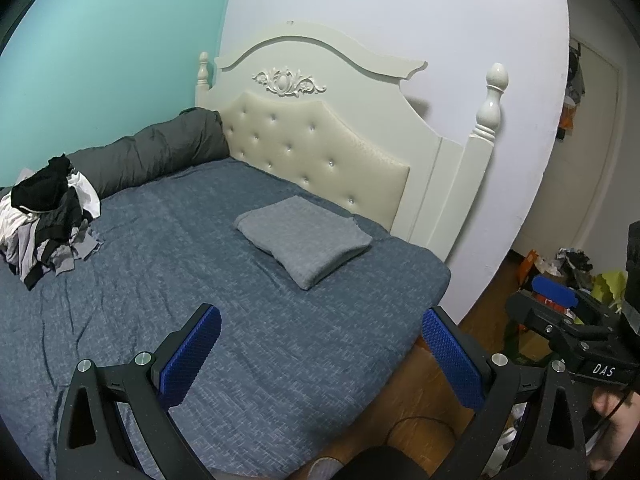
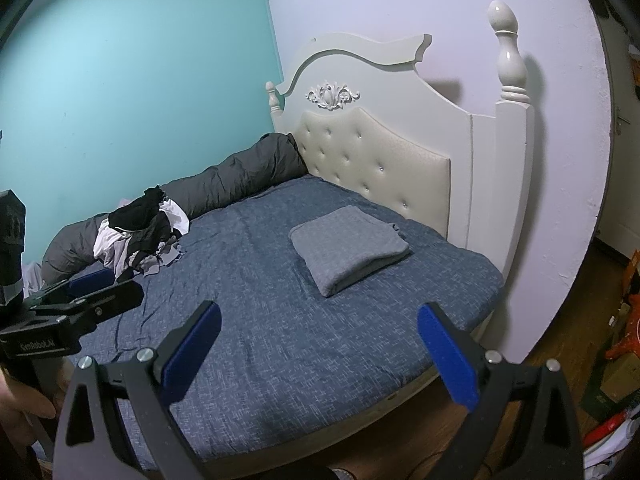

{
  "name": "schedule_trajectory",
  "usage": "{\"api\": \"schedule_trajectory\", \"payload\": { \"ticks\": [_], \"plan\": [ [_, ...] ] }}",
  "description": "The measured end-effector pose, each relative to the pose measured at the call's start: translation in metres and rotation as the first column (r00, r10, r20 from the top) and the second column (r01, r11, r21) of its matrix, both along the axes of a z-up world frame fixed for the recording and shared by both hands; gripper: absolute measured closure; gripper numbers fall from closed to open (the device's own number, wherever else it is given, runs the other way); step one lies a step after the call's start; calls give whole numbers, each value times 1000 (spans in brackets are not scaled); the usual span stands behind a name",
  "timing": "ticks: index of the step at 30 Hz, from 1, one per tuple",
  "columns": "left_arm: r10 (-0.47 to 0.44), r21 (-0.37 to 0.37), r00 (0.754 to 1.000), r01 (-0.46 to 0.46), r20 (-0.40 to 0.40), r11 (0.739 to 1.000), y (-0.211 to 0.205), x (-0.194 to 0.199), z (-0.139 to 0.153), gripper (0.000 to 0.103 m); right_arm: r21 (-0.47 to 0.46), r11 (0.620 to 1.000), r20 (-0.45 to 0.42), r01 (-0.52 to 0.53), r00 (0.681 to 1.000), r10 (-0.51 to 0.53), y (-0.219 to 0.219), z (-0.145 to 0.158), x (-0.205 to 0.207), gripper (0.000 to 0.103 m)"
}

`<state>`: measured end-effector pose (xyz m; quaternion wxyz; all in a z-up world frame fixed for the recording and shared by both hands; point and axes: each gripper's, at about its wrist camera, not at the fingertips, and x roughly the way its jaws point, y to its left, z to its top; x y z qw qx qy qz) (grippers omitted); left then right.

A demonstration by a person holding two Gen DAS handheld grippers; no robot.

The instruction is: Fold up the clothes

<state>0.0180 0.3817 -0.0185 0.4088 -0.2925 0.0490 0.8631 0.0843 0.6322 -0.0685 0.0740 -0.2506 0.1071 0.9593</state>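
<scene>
A folded grey garment (image 1: pixel 304 238) (image 2: pixel 348 250) lies on the blue bedspread (image 1: pixel 200 300) (image 2: pixel 280 320) near the headboard. A heap of unfolded black, white and grey clothes (image 1: pixel 48 216) (image 2: pixel 140 232) sits at the bed's left side. My left gripper (image 1: pixel 320 354) hovers open above the bed's near edge, holding nothing. My right gripper (image 2: pixel 318 354) is also open and empty, above the bed's near right part. The right gripper (image 1: pixel 560 312) shows at the right edge of the left wrist view; the left gripper (image 2: pixel 80 296) shows at the left of the right wrist view.
A cream tufted headboard (image 1: pixel 316 148) (image 2: pixel 376 160) with posts stands at the back. A rolled dark grey duvet (image 1: pixel 152 156) (image 2: pixel 240 176) lies along the teal wall. Wooden floor with clutter (image 1: pixel 568 268) (image 2: pixel 616 352) is to the right of the bed.
</scene>
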Motion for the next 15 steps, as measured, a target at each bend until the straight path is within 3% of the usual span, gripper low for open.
{"api": "schedule_trajectory", "payload": {
  "ticks": [15],
  "plan": [
    [15, -3, 1000, -15, 4, 1000, 0, -1, -3, 1, -1, 1000, 5, 7, 1000, -7, 1, -2, 1, 4]
  ]
}}
